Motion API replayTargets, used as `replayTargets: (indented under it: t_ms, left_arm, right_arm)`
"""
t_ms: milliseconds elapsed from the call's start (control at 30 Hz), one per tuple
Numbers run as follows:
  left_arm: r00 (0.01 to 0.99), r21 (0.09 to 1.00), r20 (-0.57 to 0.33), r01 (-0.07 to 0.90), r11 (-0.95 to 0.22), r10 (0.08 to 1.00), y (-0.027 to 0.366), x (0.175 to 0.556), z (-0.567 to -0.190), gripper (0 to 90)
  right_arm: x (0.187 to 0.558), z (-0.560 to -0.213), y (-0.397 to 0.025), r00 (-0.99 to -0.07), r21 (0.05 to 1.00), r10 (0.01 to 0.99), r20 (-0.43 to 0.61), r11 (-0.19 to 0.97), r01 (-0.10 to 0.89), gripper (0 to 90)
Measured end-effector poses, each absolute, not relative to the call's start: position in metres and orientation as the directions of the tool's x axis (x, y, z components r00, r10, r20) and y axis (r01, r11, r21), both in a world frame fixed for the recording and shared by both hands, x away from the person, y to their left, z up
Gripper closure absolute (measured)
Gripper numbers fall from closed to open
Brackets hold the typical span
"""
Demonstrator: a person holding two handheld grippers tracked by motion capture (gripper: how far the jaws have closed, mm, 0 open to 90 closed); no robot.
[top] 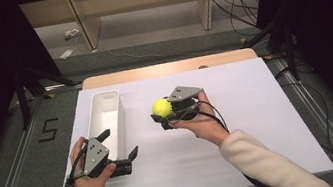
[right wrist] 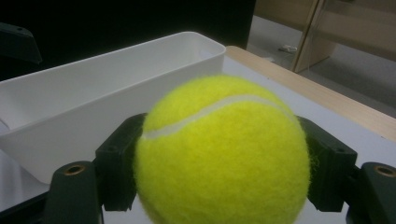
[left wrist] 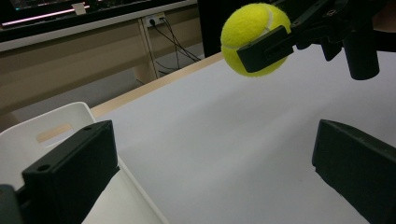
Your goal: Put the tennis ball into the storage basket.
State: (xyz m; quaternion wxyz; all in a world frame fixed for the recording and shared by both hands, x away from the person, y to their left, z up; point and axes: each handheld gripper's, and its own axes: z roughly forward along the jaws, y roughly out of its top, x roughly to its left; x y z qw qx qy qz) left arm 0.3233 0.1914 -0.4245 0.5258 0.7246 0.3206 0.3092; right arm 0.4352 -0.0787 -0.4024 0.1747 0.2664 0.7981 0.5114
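A yellow tennis ball (top: 161, 107) is clamped in my right gripper (top: 163, 110), held above the white board just right of the long white bin (top: 105, 114). In the right gripper view the ball (right wrist: 219, 154) sits between both black jaws, with the bin (right wrist: 88, 93) behind it. My left gripper (top: 121, 146) is open at the near end of the bin, one jaw over the bin's inside and the other over the board. From the left gripper view the ball (left wrist: 254, 38) hangs high at the upper right, gripped by the other gripper, and the bin (left wrist: 56, 126) lies at the lower left.
A white board (top: 240, 127) covers a wooden table (top: 165, 68). Wooden shelving legs (top: 88, 25) and cables (top: 237, 6) stand on the floor beyond. Metal rails (top: 9, 169) run along both sides of the table.
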Motion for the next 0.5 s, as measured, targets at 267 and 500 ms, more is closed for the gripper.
replayTargets:
  t_ms: [267, 500]
  left_arm:
    - [0.603, 0.961, 0.109, 0.140, -0.239, 0.791, 0.1911, 0.3232, -0.4247, 0.0]
    - [0.602, 0.961, 0.108, 0.140, -0.237, 0.791, 0.1909, 0.3231, -0.4246, 0.0]
  right_arm:
    - [0.4367, -0.3999, -0.0762, -0.799, 0.910, 0.601, -0.008, 0.336, 0.243, 27.2]
    - [0.4380, -0.3983, -0.0719, -0.802, 0.910, 0.597, -0.010, 0.338, 0.240, 27.2]
